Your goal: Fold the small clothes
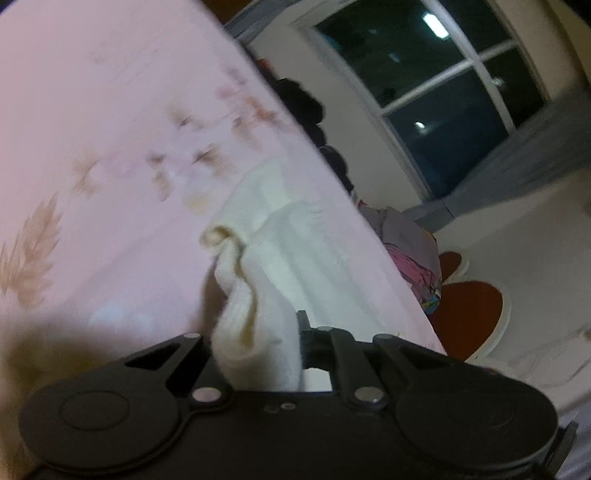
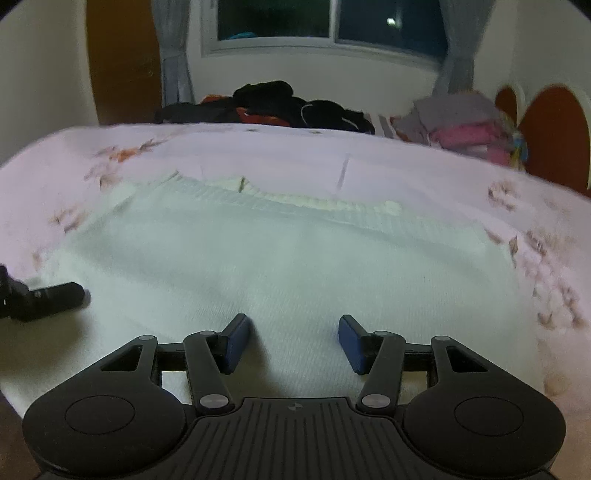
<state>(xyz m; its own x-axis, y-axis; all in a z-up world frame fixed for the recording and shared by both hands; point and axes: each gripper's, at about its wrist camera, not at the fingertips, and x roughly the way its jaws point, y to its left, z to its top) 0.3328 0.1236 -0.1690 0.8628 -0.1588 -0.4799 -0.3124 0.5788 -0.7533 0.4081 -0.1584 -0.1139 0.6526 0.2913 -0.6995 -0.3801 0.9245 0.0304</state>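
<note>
White knit garment (image 2: 280,258) lies spread flat on the bed (image 2: 406,173), ribbed hem w/ cream edge toward the far side, near edge running under the right hand-held gripper (image 2: 293,341). Right hand-held gripper: jaws about half open, blue pads (image 2: 236,343) apart, nothing between them; it hangs just over the cloth's near part, whether the tips touch the knit can't be told.

Left hand-held gripper (image 1: 258,350): jaws closed tight on a bunched corner of the same garment (image 1: 280,236); the fabric rises from the jaws in a rolled fold, rest of it trails away across the bed (image 1: 110,129). Pads mostly hidden by cloth. In the right wrist view the left hand-held gripper (image 2: 74,293) shows as a black finger at the garment's left edge, well apart from the right one.

Around: pink sheet w/ leaf print. Past the bed's far edge a heap of dark clothes (image 2: 295,105), and to its right a pile of grey/pink clothes (image 2: 465,125), both well apart from the garment. Dark window (image 2: 332,22) w/ grey curtains (image 2: 173,55) behind. Red headboard panels (image 2: 550,133) at right. Nothing lies between either gripper and the knit.

View diffs: right wrist view shows the whole garment & hem; left wrist view is blurred and tilted, shows only the gripped corner close up, plus window (image 1: 436,99) and grey/pink pile (image 1: 410,240) off the bed's edge.
</note>
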